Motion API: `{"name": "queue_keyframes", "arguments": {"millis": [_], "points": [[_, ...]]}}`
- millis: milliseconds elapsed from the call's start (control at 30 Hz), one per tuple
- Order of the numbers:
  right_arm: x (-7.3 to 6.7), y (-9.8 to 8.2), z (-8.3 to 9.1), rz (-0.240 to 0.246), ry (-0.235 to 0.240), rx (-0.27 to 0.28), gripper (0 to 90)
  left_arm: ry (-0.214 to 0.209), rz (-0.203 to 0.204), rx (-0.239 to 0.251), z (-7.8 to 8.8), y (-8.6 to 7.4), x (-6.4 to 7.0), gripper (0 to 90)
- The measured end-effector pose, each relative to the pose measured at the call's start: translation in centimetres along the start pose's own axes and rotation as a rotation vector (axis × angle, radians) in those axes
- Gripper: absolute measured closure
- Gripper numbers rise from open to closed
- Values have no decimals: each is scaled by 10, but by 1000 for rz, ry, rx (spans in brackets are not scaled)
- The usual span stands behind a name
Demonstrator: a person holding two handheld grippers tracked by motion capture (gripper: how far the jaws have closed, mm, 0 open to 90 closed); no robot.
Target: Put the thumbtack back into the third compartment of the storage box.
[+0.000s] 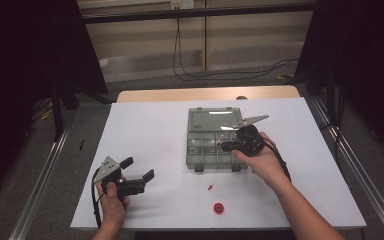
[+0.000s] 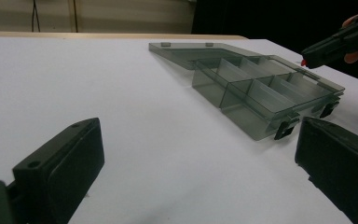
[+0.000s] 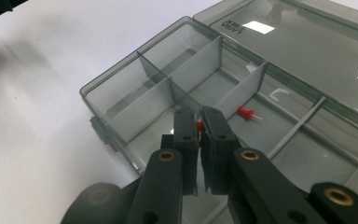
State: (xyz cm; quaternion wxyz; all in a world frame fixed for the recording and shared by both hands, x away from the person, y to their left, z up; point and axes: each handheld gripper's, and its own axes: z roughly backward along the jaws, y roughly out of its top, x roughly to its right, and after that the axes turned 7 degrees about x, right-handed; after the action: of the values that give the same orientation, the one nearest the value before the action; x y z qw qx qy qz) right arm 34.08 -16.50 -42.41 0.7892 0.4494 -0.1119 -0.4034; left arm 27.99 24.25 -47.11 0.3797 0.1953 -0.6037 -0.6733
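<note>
My right gripper (image 3: 199, 122) hangs over the open compartment box (image 1: 198, 150), its jaws pinched on a small red pushpin (image 3: 198, 126) whose head peeks between the tips; from the left gripper view the same red speck shows at that gripper's nose, above the box's far corner. A second red pushpin (image 3: 246, 113) already lies in one of the box's compartments; I think it is a middle one, though the smoky dividers make that hard to judge. My left gripper (image 1: 136, 176) rests low at the near left of the white table (image 1: 150, 125), jaws spread wide with nothing between them. Another pushpin (image 1: 210, 187) and a red ring (image 1: 219, 207) lie on the table, near the box's front.
</note>
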Motion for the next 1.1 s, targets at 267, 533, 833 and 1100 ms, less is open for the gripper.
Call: {"name": "queue_keyframes", "arguments": {"millis": [267,533,833,1100], "points": [[5,7,-6,10,-16,-5,855,1,8,7,0,0,0,12],[9,11,-10,6,-32,-18,855,-2,2,3,0,0,0,12],[15,14,-14,5,-46,-14,856,-3,2,2,0,0,0,12],[21,15,-19,-2,-60,-23,856,-3,2,2,0,0,-1,12]]}}
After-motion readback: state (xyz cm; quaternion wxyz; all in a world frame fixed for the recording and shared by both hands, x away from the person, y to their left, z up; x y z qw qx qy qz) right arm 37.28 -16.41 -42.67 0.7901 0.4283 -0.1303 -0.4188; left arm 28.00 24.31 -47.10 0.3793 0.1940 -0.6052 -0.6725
